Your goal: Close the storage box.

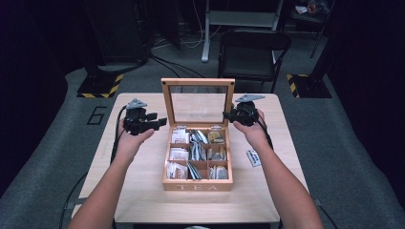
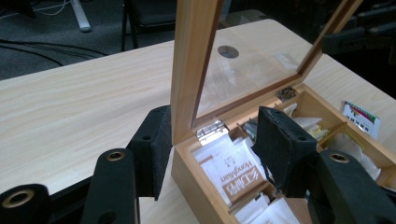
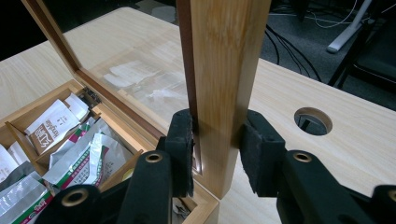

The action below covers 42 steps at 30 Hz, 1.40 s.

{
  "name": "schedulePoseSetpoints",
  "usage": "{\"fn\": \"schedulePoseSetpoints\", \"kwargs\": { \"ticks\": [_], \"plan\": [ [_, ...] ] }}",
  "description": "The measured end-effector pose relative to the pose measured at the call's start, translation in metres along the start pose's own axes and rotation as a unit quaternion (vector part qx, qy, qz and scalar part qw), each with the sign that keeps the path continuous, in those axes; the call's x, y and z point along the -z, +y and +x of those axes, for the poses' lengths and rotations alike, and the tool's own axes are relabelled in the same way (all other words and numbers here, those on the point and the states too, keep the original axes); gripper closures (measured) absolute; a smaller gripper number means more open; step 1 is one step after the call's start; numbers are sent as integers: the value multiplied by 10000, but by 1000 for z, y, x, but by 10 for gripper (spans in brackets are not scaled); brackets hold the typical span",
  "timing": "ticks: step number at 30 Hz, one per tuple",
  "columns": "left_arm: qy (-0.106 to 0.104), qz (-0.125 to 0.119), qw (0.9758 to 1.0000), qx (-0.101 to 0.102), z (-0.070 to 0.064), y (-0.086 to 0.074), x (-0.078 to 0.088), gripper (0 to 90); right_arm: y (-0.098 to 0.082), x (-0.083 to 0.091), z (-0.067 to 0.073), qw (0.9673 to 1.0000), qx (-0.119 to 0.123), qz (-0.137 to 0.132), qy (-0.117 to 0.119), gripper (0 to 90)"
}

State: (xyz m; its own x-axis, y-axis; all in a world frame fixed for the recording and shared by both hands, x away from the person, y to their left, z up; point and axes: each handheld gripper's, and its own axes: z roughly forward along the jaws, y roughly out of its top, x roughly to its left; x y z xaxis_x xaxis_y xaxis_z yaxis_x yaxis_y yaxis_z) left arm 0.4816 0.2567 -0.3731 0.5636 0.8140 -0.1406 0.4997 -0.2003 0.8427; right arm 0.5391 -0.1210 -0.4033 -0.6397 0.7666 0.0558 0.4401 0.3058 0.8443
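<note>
A wooden tea box (image 1: 197, 185) stands on the table with its glass-paned lid (image 1: 198, 82) raised upright. Sachets (image 1: 179, 153) fill its compartments. My left gripper (image 1: 160, 122) is at the lid's left side. In the left gripper view its jaws (image 2: 215, 126) stand apart astride the lid's side post (image 2: 189, 70); one pad (image 2: 156, 149) is close by the outer face and the other hangs over the sachets (image 2: 233, 175). My right gripper (image 1: 228, 114) is at the lid's right side. In the right gripper view the jaws (image 3: 217, 135) clamp the right post (image 3: 224, 70), a pad on each face.
A loose tea packet (image 1: 253, 157) lies on the light wooden table (image 1: 143, 200) to the right of the box. The table has a round cable hole (image 3: 313, 120) behind the lid. A black folding chair (image 1: 253, 52) stands beyond the far edge.
</note>
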Motion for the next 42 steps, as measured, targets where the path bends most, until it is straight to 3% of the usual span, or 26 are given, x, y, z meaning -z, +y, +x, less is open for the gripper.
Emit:
{"fn": "schedulePoseSetpoints", "kwargs": {
  "ticks": [3, 10, 19, 23, 25, 35, 42],
  "plan": [
    [42, 64, 10000, -54, 2, 5, -4, 449, -1, 0, 1, 10000, 30, -26, -22, 655],
    [115, -43, 9998, -174, 6, 15, -12, 449, -3, 2, 2, 9999, 91, -63, -38, 654],
    [105, -165, 9993, -330, 2, 28, -19, 494, -5, 3, 4, 9999, 119, -107, -39, 652],
    [82, -168, 9991, -378, 0, 33, -21, 557, -6, 4, 4, 9998, 151, -126, -37, 652],
    [38, -124, 9993, -338, -1, 34, -23, 562, -6, 4, 4, 9998, 163, -135, -36, 651],
    [254, -106, 9986, -456, -5, 36, -25, 635, -7, 5, 6, 9996, 232, -166, -71, 648],
    [221, -134, 9988, -427, -5, 34, -24, 635, -8, 10, 6, 9996, 201, -162, -95, 613]
  ]
}}
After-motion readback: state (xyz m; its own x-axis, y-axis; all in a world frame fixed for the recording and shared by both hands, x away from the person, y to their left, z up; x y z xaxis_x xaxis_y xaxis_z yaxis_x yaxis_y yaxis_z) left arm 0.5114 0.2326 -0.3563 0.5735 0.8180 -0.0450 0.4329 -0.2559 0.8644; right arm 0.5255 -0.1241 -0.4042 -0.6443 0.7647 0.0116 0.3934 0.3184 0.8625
